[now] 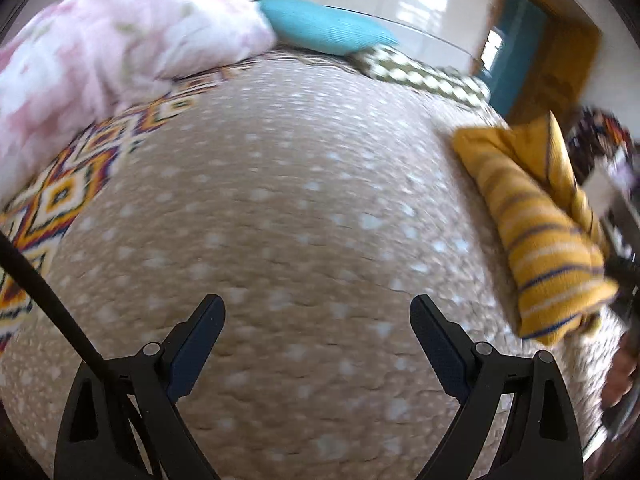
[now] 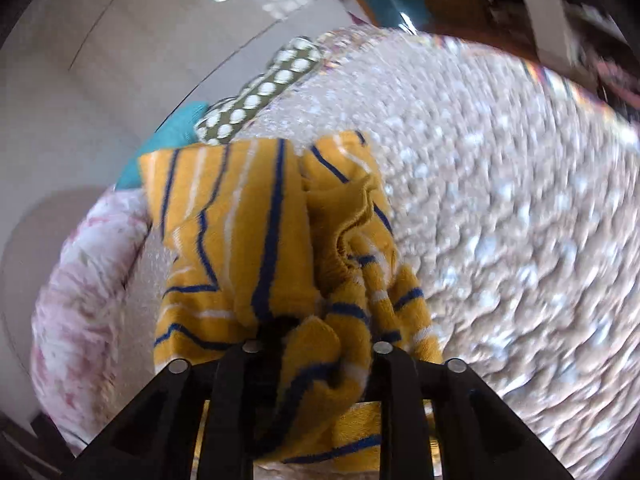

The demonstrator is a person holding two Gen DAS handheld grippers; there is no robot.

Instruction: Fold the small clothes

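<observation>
A yellow garment with blue and white stripes (image 2: 256,240) hangs bunched from my right gripper (image 2: 316,344), which is shut on it; the cloth hides the fingertips. In the left wrist view the same garment (image 1: 544,232) is at the right, lifted over the bed's edge. My left gripper (image 1: 318,320) is open and empty, low over the beige spotted bedspread (image 1: 288,200), well left of the garment.
A pink floral quilt (image 1: 112,56), a teal pillow (image 1: 320,26) and a green dotted pillow (image 1: 424,72) lie along the bed's far side. A patterned blanket (image 1: 60,192) lies at the left. A wooden doorway (image 1: 552,60) stands beyond the bed.
</observation>
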